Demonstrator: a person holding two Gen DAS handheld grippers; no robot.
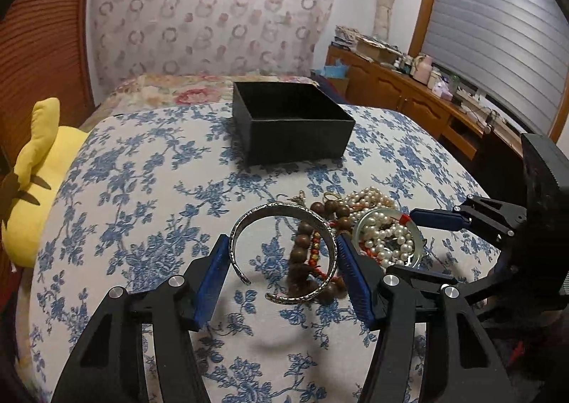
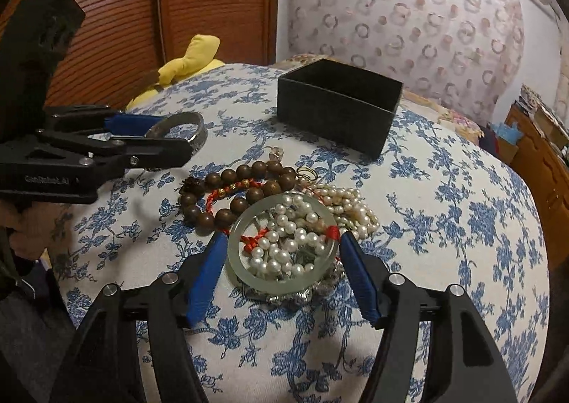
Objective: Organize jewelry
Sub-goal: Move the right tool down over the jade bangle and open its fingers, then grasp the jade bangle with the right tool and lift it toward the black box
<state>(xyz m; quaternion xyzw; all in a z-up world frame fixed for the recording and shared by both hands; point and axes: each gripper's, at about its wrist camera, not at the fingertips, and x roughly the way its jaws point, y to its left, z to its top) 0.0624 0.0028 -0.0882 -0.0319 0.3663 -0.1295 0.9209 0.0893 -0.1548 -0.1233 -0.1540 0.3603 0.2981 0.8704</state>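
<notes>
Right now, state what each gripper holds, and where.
Left gripper: silver cuff bracelet, clamped across its outer sides. Right gripper: jaws opening around the jade bangle, no grip.

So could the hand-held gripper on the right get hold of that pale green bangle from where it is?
Probably yes. The right hand-held gripper already has a finger on either side of the jade bangle, with nothing between. The pearl necklace lies through the ring, so it may drag along.
</notes>
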